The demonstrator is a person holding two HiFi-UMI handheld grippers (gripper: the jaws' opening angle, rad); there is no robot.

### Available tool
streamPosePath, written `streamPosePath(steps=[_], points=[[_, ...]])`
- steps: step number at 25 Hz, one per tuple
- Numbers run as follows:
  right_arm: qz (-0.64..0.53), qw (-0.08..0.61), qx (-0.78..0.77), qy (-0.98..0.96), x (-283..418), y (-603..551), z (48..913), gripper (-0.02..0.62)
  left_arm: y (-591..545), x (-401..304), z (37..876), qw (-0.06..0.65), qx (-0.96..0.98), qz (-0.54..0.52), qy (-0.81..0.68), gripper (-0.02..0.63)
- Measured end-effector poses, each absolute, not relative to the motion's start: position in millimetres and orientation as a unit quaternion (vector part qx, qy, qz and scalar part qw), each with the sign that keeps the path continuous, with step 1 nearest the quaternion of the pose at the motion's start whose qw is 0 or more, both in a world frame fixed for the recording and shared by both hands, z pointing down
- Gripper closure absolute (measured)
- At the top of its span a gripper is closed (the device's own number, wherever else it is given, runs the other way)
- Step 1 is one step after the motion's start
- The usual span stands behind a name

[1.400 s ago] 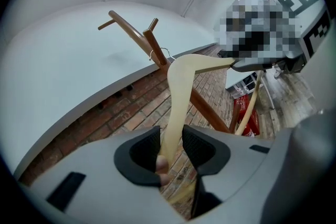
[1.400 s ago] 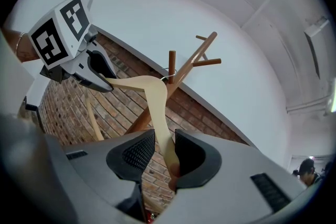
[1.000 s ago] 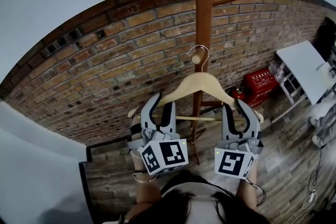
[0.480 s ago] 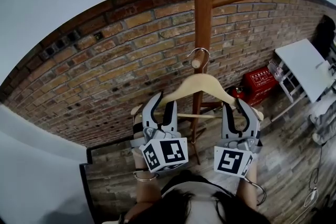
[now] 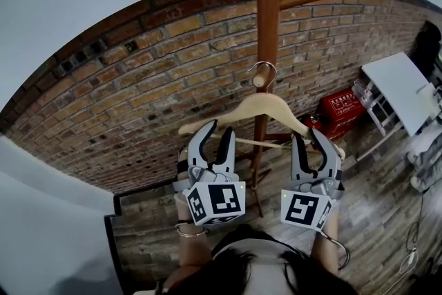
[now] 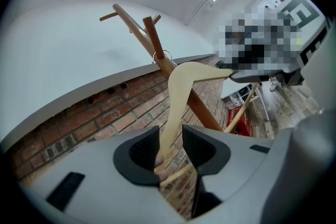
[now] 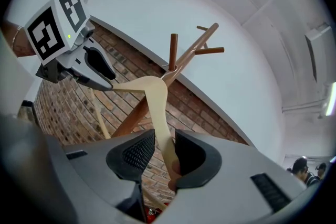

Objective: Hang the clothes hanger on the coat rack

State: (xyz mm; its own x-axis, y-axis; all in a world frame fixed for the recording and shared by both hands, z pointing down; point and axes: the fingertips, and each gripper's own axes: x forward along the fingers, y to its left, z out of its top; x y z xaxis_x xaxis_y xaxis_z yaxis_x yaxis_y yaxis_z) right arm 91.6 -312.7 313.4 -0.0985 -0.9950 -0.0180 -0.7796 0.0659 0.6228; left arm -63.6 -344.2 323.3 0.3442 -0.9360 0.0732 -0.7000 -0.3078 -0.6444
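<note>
nearest me, the left gripper [image 5: 218,133] and right gripper [image 5: 309,139] each stand narrowly parted around one arm of the pale wooden clothes hanger [image 5: 266,106]. in each gripper view the arm leans on one pad, with a sliver of room at the other. the hanger tilts, left end higher, its metal hook [image 5: 262,68] over a short peg of the brown wooden coat rack [image 5: 268,10]. there is open air on either side, and a red brick wall [image 5: 138,79] behind.

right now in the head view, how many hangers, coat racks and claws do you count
wooden clothes hanger: 1
wooden coat rack: 1
claws: 2, the left claw and the right claw
total: 4
</note>
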Motion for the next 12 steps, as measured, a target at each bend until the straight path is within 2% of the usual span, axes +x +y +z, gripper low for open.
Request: streamPosePath(steps=[12], points=[[-0.237,0.202,0.642,-0.701,96,-303,312,0.465,-333,-62,320,0.260,-0.784,-0.211,0.523,0.466]])
